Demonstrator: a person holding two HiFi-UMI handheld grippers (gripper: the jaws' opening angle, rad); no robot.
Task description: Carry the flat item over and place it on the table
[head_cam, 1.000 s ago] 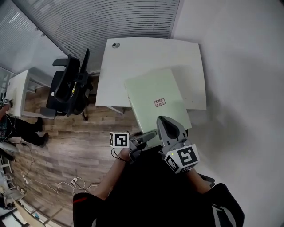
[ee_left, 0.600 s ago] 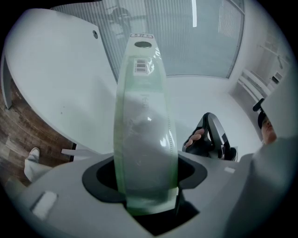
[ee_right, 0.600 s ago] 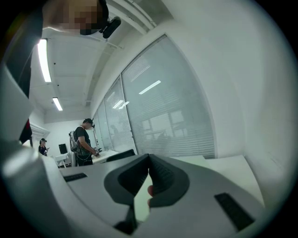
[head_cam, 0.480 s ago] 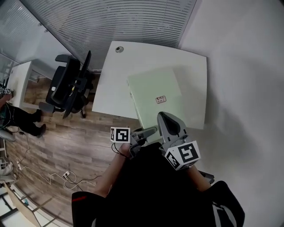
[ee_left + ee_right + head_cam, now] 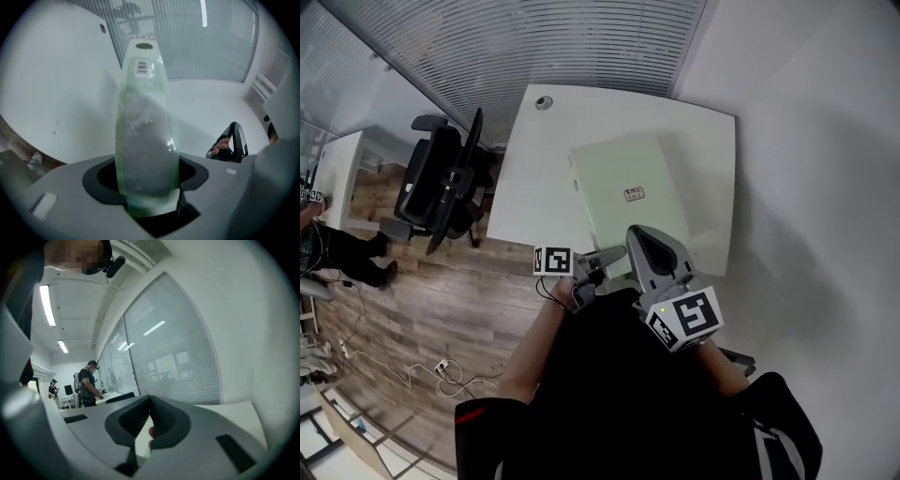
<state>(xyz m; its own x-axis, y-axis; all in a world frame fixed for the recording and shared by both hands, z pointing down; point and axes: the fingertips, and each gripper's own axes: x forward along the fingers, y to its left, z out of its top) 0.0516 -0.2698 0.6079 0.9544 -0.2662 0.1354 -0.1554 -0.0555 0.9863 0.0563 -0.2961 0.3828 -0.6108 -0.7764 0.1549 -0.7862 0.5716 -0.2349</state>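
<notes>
1. A black wheeled office chair (image 5: 441, 187) stands on the wood-plank floor (image 5: 441, 300), just beside the left edge of the white rectangular table (image 5: 534, 187). It is clear of the grippers.
2. Slatted window blinds (image 5: 534, 47) run behind the table, and a plain white wall (image 5: 816, 141) borders its right side.
3. A tangle of white cables (image 5: 441, 370) lies on the floor, well apart from the table. Two people (image 5: 88, 387) stand at a far desk.
4. The tabletop is bare apart from a round grommet hole (image 5: 544, 102) near its far corner.
5. The pale green flat packet (image 5: 623, 192) lies mostly over the right half of the table, with its near end at the table's front edge. From here I can't tell whether it touches the top.
6. Glossy clear film seems to wrap the packet, which carries a barcode sticker (image 5: 142, 67).
7. The left gripper (image 5: 614, 253) is clamped on the packet's near edge.
8. The right gripper (image 5: 642, 242) sits at that same edge. Its tips meet, leaving only a pale slit below them, with no sign of a grip.
</notes>
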